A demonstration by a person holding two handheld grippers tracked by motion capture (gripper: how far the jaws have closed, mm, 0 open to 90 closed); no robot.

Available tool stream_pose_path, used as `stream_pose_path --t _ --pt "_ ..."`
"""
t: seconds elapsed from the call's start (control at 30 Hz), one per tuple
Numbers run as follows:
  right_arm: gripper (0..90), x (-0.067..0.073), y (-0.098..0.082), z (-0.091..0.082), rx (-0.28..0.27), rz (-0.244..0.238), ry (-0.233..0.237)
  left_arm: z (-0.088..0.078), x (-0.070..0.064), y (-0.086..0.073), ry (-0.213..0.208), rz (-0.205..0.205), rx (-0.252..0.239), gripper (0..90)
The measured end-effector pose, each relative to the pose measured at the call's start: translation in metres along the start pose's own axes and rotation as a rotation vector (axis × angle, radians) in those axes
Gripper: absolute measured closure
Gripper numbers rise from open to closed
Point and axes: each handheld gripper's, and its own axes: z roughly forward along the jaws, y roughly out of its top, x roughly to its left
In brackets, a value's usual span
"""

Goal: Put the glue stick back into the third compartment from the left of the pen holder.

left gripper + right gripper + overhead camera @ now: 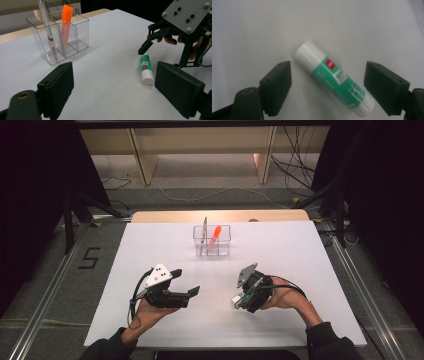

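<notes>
The right hand-held gripper (239,301) points down at the white worktop (300,255) with its jaws spread wide. Between them lies a glue stick (333,78), green and white with a small red mark on its label, flat on its side and slanted across the gap; neither pad touches it. In the left gripper view the same glue stick (145,69) lies just below the right hand-held gripper's (160,53) dark fingertips, its white cap end nearer that camera.

The left hand-held gripper (186,282) sits to the left, held roughly level above the worktop and aimed toward the right one, its jaws also spread with nothing between them. The grey three-cornered plate on each faces upward.

Farther back, near the middle of the worktop's far half, stands a clear plastic organiser (225,234) with compartments. An orange marker (66,23) leans in one compartment, and a slim clear pen (47,30) stands in the one beside it. The organiser is well apart from both hand-held grippers and from the glue stick.
</notes>
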Motion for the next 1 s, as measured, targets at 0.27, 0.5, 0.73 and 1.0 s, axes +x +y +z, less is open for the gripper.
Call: stream_pose_path --t 0.27,0.5,0.73,1.0 --pt "24.6 0.001 0.004 0.007 0.044 -0.034 -0.005 -0.001 0.0 0.0 0.001 0.002 -0.001 15.3" --pt "25.6 -0.001 0.005 0.012 0.066 -0.052 0.006 -0.001 0.0 0.0 0.002 0.003 -0.002 15.3" --pt "27.1 -0.001 0.007 0.018 0.105 -0.073 0.031 -0.001 0.0 0.0 0.002 0.003 -0.002 15.3" --pt "32.8 -0.003 0.011 0.021 0.132 -0.109 0.044 0.0 0.0 0.001 -0.001 0.002 0.001 15.3"
